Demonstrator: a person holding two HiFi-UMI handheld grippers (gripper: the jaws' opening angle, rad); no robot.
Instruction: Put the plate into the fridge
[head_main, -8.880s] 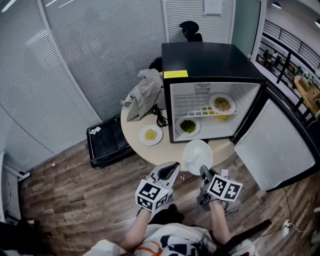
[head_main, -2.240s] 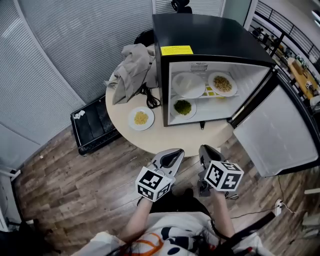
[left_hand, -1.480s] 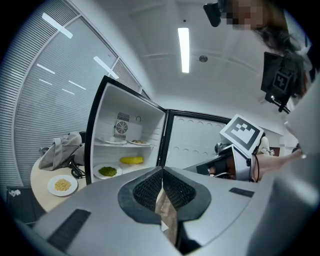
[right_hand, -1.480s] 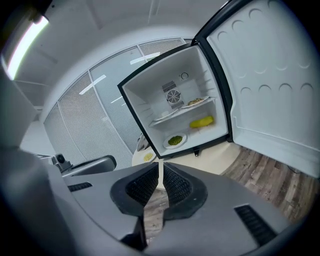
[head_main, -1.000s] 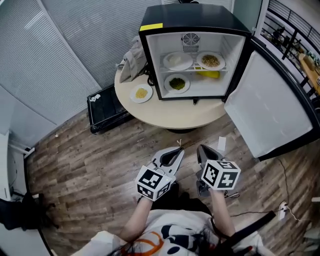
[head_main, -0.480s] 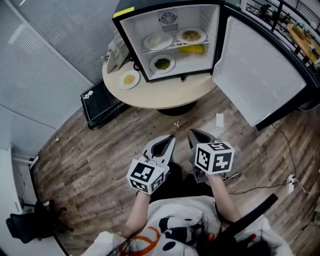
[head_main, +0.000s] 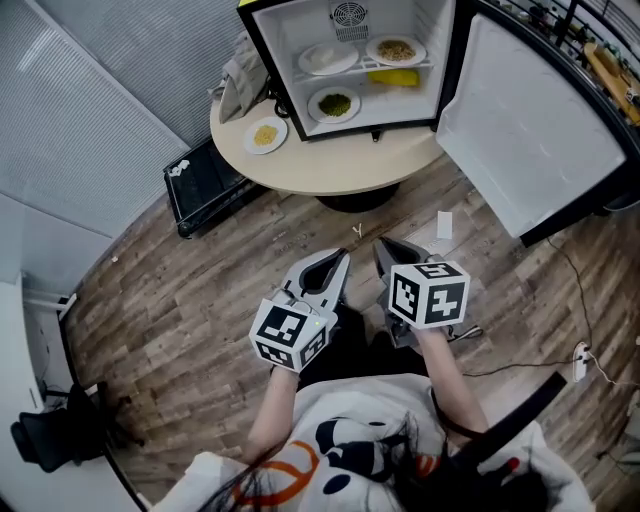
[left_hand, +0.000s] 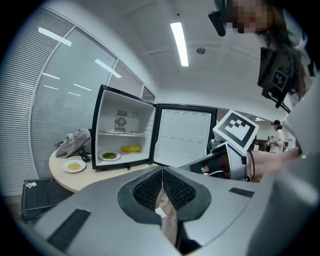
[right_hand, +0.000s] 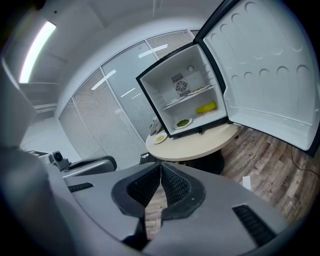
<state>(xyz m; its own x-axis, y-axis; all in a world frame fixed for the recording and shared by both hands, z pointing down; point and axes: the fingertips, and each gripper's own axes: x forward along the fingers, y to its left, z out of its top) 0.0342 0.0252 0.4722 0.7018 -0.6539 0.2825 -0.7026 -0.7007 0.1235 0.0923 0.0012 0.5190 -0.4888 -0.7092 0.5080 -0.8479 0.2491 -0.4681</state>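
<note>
Down over the wood floor, I have the left gripper (head_main: 335, 262) and right gripper (head_main: 385, 248) both pressed together, empty. Farther off, the round white plate (head_main: 326, 58) lies on the upper shelf inside the open black mini fridge (head_main: 390, 105) on the round beige table (head_main: 340, 170).

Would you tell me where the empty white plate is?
In the head view, the white plate sits on the fridge's upper shelf, left of the food plate.
</note>
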